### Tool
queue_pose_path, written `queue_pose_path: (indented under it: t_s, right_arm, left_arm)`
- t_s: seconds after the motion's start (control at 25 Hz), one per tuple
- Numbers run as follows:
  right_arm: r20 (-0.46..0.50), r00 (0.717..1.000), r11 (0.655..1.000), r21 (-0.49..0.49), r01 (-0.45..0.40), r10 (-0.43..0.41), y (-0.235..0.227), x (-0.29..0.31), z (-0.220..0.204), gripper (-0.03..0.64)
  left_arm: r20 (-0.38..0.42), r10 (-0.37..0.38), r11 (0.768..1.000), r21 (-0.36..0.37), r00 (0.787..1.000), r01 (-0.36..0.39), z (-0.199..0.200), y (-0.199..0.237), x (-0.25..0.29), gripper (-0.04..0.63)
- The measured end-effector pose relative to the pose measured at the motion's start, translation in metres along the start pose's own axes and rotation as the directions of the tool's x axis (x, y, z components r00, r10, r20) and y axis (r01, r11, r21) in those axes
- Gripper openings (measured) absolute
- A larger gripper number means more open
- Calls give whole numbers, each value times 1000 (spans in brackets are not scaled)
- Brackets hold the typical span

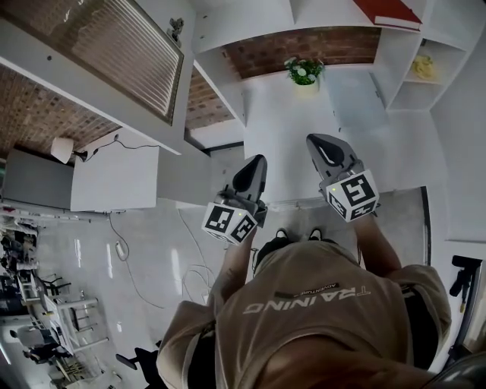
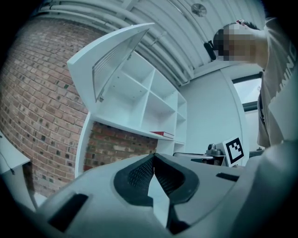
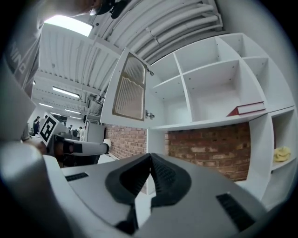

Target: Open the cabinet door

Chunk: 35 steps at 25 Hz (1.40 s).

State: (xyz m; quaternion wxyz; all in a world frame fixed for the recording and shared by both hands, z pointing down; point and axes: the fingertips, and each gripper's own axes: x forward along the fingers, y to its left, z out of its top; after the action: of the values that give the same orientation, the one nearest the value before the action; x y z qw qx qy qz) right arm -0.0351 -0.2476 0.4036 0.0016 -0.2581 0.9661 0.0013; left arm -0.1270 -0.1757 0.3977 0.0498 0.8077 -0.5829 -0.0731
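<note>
collision with the cabinet door (image 1: 114,53) is judged the main hazard. in the head view it is seen swung wide from the white shelf unit (image 1: 250,19), up and to the left of the left gripper (image 1: 256,163) and the right gripper (image 1: 319,144), and it is touched by neither. in the left gripper view the jaws are seen pressed together at their tips with nothing between them, and the door is tilted out overhead, so its edge could be knocked if the gripper were raised carelessly. in the right gripper view the jaws are also closed on nothing, and the door's ribbed glass panel (image 3: 129,88) is well apart. the door could be slammed back or the pane cracked by a bump there.
</note>
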Motion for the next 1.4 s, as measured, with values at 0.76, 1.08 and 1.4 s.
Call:
queue_pose_path:
  t_s: [0.76,1.08,1.4]
  right_arm:
    - [4,995,990,-92,102,-102,27,-10,37,14]
    - [-4,995,983,-155,102,-104,47,-10,41,14]
    - [-34,996,992,-103,79,-83,61,-7,24,14]
  left_arm:
    - [65,-53,993,107,996,46,42,16,-11,8]
    - [78,-54,994,99,995,46,46,19,-32,8]
    - [52,-41,996,80,998,37,29,22,-50,8]
